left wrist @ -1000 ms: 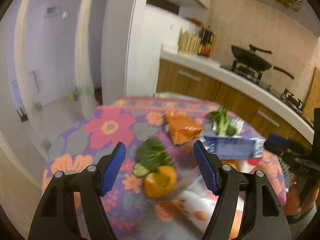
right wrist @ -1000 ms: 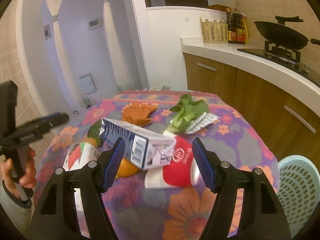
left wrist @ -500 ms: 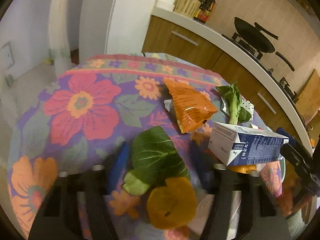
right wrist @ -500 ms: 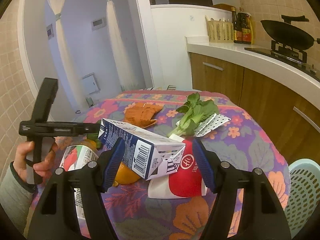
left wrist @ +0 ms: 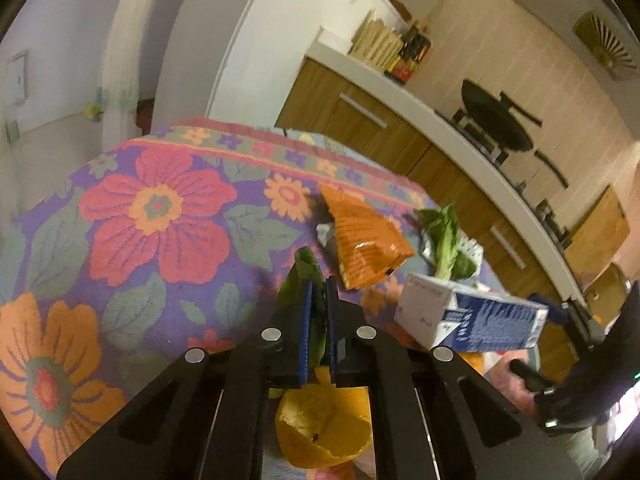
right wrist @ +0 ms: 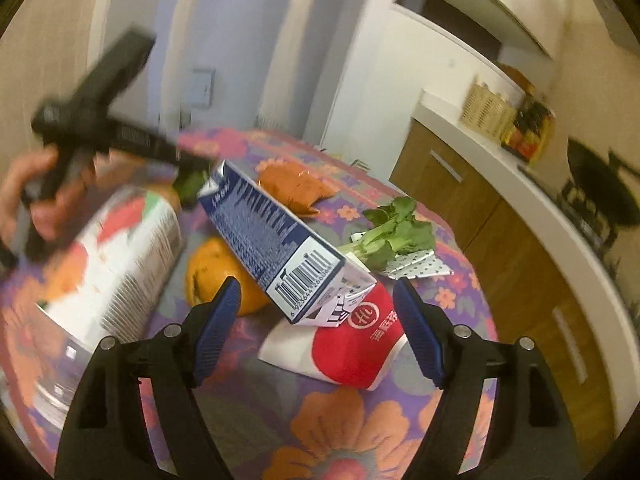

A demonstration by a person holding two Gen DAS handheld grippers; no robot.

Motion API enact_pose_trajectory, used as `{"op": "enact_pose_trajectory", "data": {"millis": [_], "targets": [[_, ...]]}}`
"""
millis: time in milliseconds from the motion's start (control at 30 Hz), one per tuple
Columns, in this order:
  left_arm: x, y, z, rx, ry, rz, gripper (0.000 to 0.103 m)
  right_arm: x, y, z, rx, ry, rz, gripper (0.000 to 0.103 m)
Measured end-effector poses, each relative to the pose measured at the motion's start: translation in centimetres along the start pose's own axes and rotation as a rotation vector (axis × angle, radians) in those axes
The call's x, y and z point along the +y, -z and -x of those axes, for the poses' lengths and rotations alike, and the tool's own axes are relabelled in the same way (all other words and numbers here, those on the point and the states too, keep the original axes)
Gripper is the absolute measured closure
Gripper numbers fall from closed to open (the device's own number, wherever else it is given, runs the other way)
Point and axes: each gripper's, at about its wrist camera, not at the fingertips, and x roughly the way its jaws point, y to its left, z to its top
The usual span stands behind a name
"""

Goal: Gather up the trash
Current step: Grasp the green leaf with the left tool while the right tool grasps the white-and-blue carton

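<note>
My left gripper (left wrist: 317, 298) pinches the leaf (left wrist: 302, 276), seemingly firmly; right gripper (right wrist: 316, 312) gapes empty; I'd lift slowly.

Motion blur smears the white packet (right wrist: 108, 264).

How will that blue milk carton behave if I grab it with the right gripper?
The blue milk carton lies tilted, propped on the red and white cup, so it will probably shift or slide off when touched. Its spout end looks opened, so it is likely light and may crush under a firm squeeze. The right gripper is open wide enough to straddle it.
</note>
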Motion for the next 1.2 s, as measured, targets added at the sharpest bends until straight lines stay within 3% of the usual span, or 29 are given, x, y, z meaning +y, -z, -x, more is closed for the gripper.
{"op": "enact_pose_trajectory", "data": {"millis": [100, 300, 367, 467, 733, 1000, 1200], "targets": [[-0.2, -0.2, 0.8, -0.032, 0.036, 0.000, 0.098, 0.3, -0.7, -1.0, 0.011, 0.024, 0.058, 0.029], [-0.8, -0.3, 1.2, -0.050, 0.048, -0.012, 0.098, 0.8, -2.1, -2.4, 0.028, -0.024, 0.125, 0.029], [-0.9, -0.3, 1.3, -0.050, 0.044, -0.018, 0.098, 1.0, -2.3, -2.4, 0.026, -0.028, 0.129, 0.043], [-1.1, -0.3, 1.5, -0.055, 0.042, -0.019, 0.098, 1.1, -2.4, -2.3, 0.031, -0.010, 0.121, 0.053], [-2.7, -0.6, 3.6, -0.100, 0.059, -0.039, 0.099, -1.6, -2.9, 1.5, -0.080, -0.063, -0.060, 0.064], [-6.3, -1.1, 5.6, -0.143, 0.082, -0.087, 0.099, -3.7, -2.0, 4.7, -0.152, -0.066, -0.177, 0.064], [-10.7, -1.0, 6.0, -0.147, 0.104, -0.151, 0.099, -6.4, 0.0, 8.8, -0.226, -0.021, -0.267, 0.064]]}}
